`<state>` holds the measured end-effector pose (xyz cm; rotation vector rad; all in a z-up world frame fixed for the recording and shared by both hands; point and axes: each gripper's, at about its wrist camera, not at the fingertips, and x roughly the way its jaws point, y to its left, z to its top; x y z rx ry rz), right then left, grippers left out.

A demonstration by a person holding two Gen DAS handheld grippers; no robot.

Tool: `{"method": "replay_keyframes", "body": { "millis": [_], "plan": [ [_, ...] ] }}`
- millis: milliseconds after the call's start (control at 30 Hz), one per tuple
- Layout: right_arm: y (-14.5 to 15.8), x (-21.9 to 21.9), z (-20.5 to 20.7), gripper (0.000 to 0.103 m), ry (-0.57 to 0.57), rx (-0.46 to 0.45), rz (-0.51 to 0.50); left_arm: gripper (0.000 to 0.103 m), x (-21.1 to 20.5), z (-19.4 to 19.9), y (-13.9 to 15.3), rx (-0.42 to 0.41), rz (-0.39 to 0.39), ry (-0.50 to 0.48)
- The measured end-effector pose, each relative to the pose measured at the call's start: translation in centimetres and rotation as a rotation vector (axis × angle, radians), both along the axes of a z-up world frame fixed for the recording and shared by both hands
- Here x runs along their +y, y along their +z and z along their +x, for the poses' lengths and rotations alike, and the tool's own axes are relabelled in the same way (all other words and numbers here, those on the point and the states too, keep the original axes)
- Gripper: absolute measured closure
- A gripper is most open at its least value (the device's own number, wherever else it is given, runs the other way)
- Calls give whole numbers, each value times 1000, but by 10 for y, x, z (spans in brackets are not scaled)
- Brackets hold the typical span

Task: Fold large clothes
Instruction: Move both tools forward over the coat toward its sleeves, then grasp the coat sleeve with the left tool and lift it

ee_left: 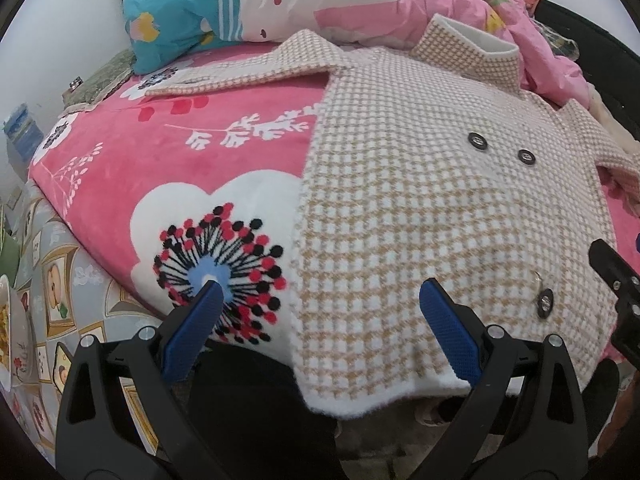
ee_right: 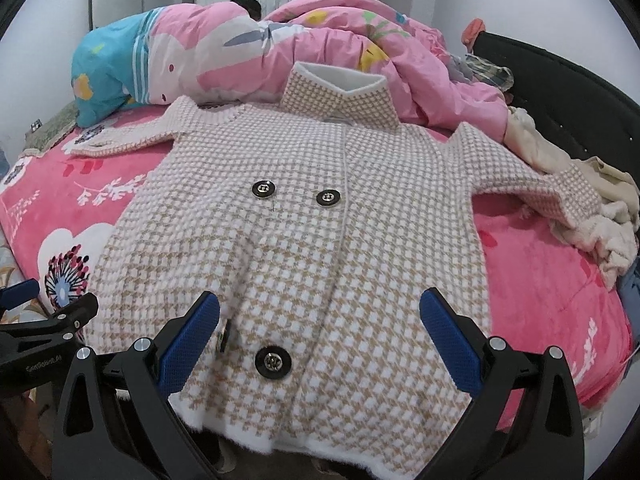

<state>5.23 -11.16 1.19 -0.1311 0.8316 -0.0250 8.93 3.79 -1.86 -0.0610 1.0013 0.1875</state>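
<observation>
On pink bedspread (ee_right: 540, 280): houndstooth coat (ee_right: 304, 240) flat, buttons up; left gripper (ee_left: 320, 296), right gripper (ee_right: 320, 304) wide, empty.

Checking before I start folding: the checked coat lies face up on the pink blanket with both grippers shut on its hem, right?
Not quite. The coat lies face up on the pink blanket, but both grippers are open, holding nothing: left gripper, right gripper; each wrist view shows it.

Each claw, left (ee_left: 320, 300) and right (ee_right: 320, 312), has black plastic arms with triangular cut-outs, silver screws at the pivots, and blue textured pads (ee_right: 452, 344) inside the fingers.
</observation>
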Motion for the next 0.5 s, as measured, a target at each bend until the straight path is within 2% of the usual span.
{"method": "replay_keyframes", "body": {
  "millis": [67,167,267,400,500],
  "plan": [
    [-1,2,6,5,18,-1,4,8,5,8,-4,14,-10,1],
    [0,10,19,5,84,-19,8,8,22,22,-6,7,-98,0],
    [1,21,40,5,175,-28,51,8,44,36,1,-70,-200,8],
    [-3,39,77,5,294,18,156,8,75,61,15,-152,-275,22],
    [-10,59,107,5,341,61,215,8,99,82,23,-193,-345,24]
  ]
}}
